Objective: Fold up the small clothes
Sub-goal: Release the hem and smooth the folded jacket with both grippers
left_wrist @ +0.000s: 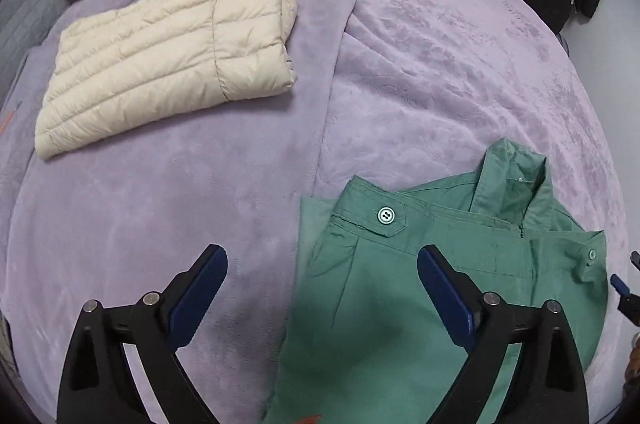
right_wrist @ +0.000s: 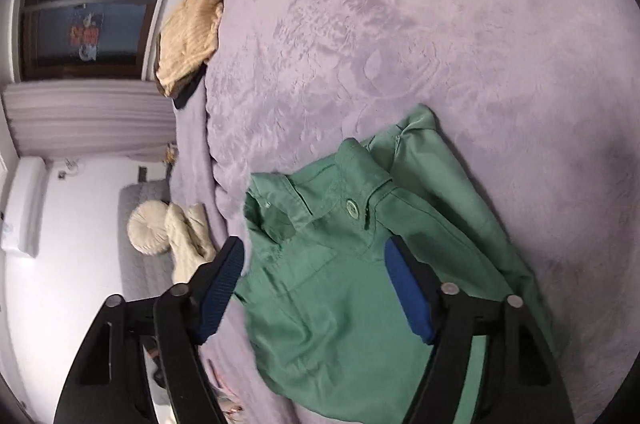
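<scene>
Hovering open-jawed over green shorts (left_wrist: 400,304): both grippers, tilted down.

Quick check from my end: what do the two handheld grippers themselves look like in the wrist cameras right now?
Both look alike. The left gripper has two black angular linkage arms with round silver pivot pins, each ending in a flat dark blue pad. The right gripper is built the same: black arms, silver pins, blue pads, the nearer one showing a ribbed face. No cables, markings, sleeves or hands show in either view.
</scene>
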A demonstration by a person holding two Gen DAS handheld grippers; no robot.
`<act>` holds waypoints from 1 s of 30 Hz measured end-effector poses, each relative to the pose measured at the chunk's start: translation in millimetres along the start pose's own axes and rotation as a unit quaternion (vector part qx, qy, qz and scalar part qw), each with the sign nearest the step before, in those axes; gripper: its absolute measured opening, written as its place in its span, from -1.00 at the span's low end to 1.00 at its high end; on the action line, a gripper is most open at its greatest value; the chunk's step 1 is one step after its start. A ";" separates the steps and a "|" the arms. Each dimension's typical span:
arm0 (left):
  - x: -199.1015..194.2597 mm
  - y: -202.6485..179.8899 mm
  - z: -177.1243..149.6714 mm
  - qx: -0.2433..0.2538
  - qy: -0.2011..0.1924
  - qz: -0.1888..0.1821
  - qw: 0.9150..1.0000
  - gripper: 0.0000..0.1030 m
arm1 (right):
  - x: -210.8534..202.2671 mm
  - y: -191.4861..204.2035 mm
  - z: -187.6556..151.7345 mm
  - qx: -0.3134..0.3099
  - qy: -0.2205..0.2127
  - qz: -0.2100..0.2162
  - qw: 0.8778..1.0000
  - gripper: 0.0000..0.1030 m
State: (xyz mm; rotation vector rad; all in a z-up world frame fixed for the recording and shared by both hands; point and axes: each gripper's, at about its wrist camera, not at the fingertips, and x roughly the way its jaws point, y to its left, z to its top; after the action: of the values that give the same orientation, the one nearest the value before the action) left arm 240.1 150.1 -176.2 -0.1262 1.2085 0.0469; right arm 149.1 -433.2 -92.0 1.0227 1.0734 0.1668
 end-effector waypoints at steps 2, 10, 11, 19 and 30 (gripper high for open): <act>-0.3 -5.2 -1.2 0.011 0.000 -0.002 1.000 0.86 | 9.5 14.5 -8.7 -0.058 0.023 -0.030 0.998 -0.31; 57.1 -84.2 -20.8 0.075 0.032 -0.024 0.996 0.86 | 100.1 55.0 -40.4 -0.239 0.099 -0.175 0.950 -0.39; 64.7 -92.4 -22.5 0.087 0.029 -0.004 0.996 0.86 | 104.3 51.5 -37.1 -0.248 0.093 -0.201 0.943 -0.39; 93.0 -74.6 -23.1 0.080 0.047 0.049 0.994 0.86 | 18.6 26.9 1.6 -0.223 -0.063 -0.252 0.940 0.47; 87.4 -102.5 -17.5 0.119 0.008 0.078 0.990 0.86 | 51.1 9.5 13.8 -0.199 -0.010 -0.257 0.945 -0.91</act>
State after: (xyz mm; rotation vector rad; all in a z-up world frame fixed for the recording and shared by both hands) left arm 265.4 43.6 -256.5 0.1770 1.2287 0.0372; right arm 189.4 -407.5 -116.6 0.3600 1.1935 -0.0530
